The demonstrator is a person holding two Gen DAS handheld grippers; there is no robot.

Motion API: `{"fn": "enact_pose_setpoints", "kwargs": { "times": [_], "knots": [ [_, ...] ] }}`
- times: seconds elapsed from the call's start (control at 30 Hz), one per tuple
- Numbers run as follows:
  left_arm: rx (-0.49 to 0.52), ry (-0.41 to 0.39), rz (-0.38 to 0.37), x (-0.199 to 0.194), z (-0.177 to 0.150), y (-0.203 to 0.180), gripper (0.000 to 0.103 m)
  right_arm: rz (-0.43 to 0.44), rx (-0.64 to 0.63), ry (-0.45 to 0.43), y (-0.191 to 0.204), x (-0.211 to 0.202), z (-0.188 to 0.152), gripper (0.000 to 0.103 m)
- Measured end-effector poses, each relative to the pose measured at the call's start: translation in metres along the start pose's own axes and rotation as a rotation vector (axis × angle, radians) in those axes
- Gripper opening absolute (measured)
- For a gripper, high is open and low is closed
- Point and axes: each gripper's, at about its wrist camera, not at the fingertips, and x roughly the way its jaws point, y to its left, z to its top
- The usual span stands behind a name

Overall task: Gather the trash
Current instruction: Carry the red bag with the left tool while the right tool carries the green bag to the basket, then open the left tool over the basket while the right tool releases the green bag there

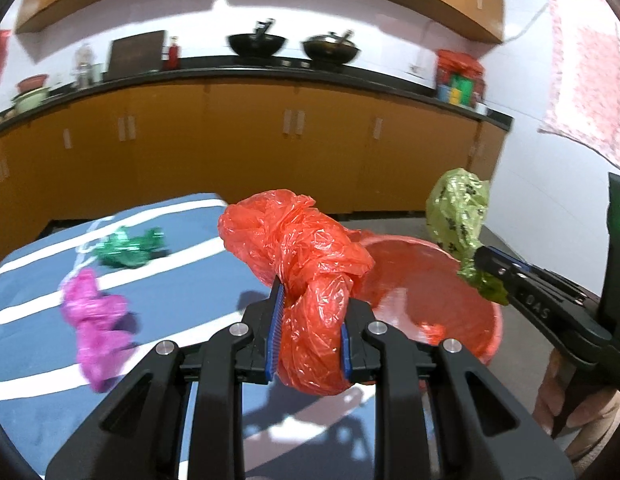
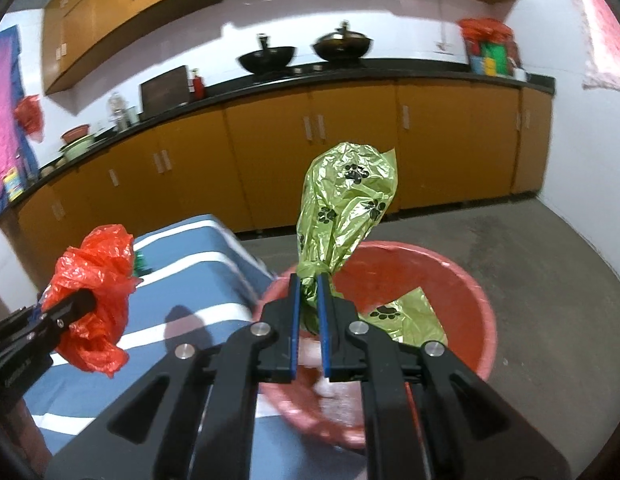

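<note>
Both grippers carrying bagged trash toward the red basin.

Left wrist: left gripper (image 1: pixel 310 320) clenched on the red plastic bag (image 1: pixel 298 240) at its twisted neck; red basin (image 1: pixel 490 344) just right. Right wrist: right gripper (image 2: pixel 308 304) pinching the green paw-print bag (image 2: pixel 346 204) above the basin (image 2: pixel 470 280). Probably light, soft, slippery film; the bunched neck grips best.

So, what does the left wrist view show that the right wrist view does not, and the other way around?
Only the left wrist view shows a pink bag and a whole green bag lying on the striped table, and a hand.
Only the right wrist view shows a green paw-print piece inside the red tub.
Both show the left tongs shut on the red bag, and the right tongs shut on the paw-print bag.
</note>
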Motion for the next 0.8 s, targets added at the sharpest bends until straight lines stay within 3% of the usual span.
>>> {"fn": "enact_pose_setpoints", "kwargs": {
  "times": [0.3, 0.67, 0.8],
  "knots": [
    [0.055, 0.056, -0.089, 0.044, -0.002, -0.054, 0.023, -0.047, 0.044, 0.025, -0.049, 0.019, -0.006, 0.010],
    [0.072, 0.117, -0.125, 0.077, -0.006, -0.075, 0.023, -0.034, 0.076, 0.040, -0.071, 0.040, -0.006, 0.010],
    [0.070, 0.133, -0.129, 0.084, -0.004, -0.083, 0.033, -0.020, 0.087, 0.044, -0.074, 0.042, -0.008, 0.017]
  ]
}}
